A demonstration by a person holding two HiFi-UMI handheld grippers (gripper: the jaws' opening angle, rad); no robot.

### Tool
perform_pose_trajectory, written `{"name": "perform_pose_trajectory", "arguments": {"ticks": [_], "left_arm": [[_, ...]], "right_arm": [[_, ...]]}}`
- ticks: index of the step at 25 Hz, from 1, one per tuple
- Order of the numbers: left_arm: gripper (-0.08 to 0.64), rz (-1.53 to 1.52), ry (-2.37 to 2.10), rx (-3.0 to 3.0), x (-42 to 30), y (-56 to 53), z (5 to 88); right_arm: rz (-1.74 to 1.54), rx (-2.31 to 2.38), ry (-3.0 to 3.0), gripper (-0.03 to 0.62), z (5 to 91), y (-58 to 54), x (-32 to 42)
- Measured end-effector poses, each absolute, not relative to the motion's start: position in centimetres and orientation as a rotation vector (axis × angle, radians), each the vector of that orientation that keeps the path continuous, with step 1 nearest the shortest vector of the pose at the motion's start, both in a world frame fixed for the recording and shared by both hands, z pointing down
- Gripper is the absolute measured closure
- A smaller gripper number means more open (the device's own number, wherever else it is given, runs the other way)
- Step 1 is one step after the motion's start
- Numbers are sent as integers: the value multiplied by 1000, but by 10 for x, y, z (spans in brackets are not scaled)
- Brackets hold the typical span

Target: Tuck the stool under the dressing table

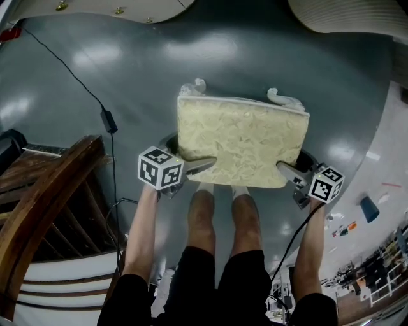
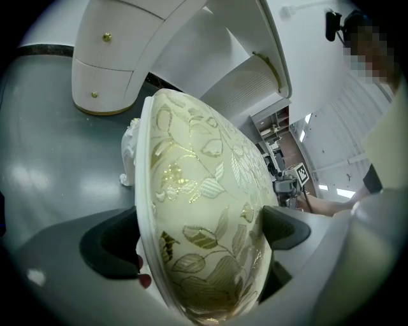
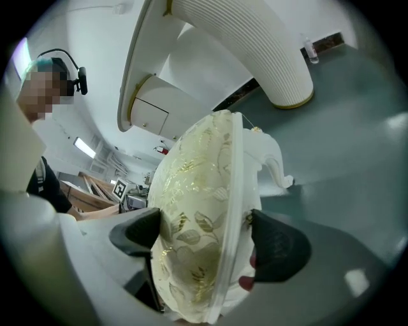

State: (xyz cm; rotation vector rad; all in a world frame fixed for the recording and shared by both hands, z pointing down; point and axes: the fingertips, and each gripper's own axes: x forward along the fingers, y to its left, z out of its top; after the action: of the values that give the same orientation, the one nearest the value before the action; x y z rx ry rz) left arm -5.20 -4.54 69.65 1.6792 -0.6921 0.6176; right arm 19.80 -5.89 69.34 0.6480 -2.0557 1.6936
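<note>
The stool (image 1: 242, 140) has a cream cushion with a gold leaf pattern and white carved legs, and stands on the grey floor just in front of my feet. My left gripper (image 1: 207, 164) is shut on the seat's left edge, one pad on the cushion (image 2: 204, 210) and the other under the rim. At the seat's right edge my right gripper (image 1: 284, 169) is shut the same way, its pads against the cushion (image 3: 197, 216) and the underside. The white dressing table (image 1: 115, 7) with gold knobs lies ahead, beyond the stool; its ribbed pedestal (image 3: 255, 57) rises behind the seat.
A dark wooden piece of furniture (image 1: 44, 197) stands close at the left. A black cable with an adapter (image 1: 108, 120) runs across the floor beside it. Small items (image 1: 368, 209) lie on the floor at the far right. Grey floor separates stool and table.
</note>
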Motion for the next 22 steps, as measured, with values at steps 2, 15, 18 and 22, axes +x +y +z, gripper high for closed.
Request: {"name": "perform_pose_trajectory", "arguments": {"ticks": [2,15,18,22], "left_arm": [[-44,618,-689,1681,-52,-45,696],[-44,631,-678,1677,-51,-44,699],[-44,632,-673,1678,-50,-44,698],[-44,623,-678,1685,-51,-44,698]], "right_arm": [[1699,653,-2053,137,693,-59,198],[1702,655,-2040,116,699,-59,197],[1756,618,-2039,95,702,-58,196],[1785,558,-2047,78,705,-59,192]]}}
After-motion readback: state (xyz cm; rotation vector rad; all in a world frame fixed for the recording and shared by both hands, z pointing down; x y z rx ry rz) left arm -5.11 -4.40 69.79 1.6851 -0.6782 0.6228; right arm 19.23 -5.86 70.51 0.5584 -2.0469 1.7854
